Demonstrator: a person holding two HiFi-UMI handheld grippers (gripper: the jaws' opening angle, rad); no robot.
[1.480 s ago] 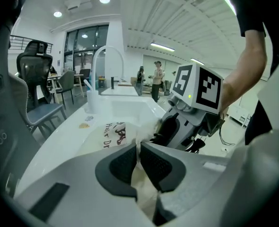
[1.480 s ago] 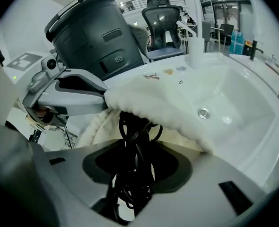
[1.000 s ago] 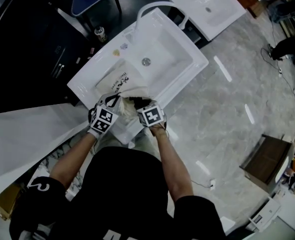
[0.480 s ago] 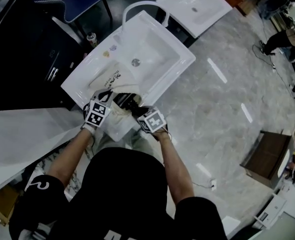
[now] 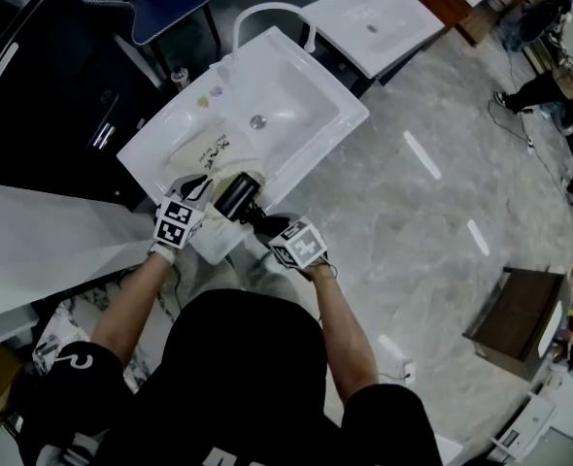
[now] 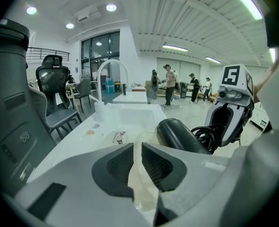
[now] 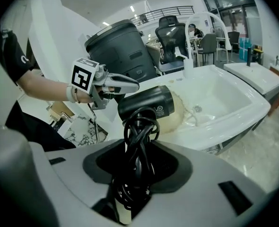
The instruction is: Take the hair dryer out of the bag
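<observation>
A black hair dryer (image 5: 236, 197) is out of the cream cloth bag (image 5: 201, 153), which lies on the white sink counter (image 5: 160, 134). My right gripper (image 5: 264, 224) is shut on the dryer's handle and its wound black cord (image 7: 137, 141), holding the dryer (image 7: 146, 103) above the counter's near corner. My left gripper (image 5: 195, 188) pinches the bag's edge (image 6: 142, 183) between its pads. Its jaws are opening, with the cloth still in the narrow gap. In the left gripper view the dryer's barrel (image 6: 177, 135) hangs just right of the jaws.
The basin (image 5: 286, 95) and its arched faucet (image 5: 267, 13) lie beyond the bag. A second basin (image 5: 374, 17) stands behind, with an office chair (image 5: 160, 3) at the back left. A brown cabinet (image 5: 520, 314) sits on the marble floor. Several people stand far off.
The right gripper has drawn the hair dryer up and out of the bag's mouth, toward the person. The left gripper stayed on the bag's edge and shifted a little.
</observation>
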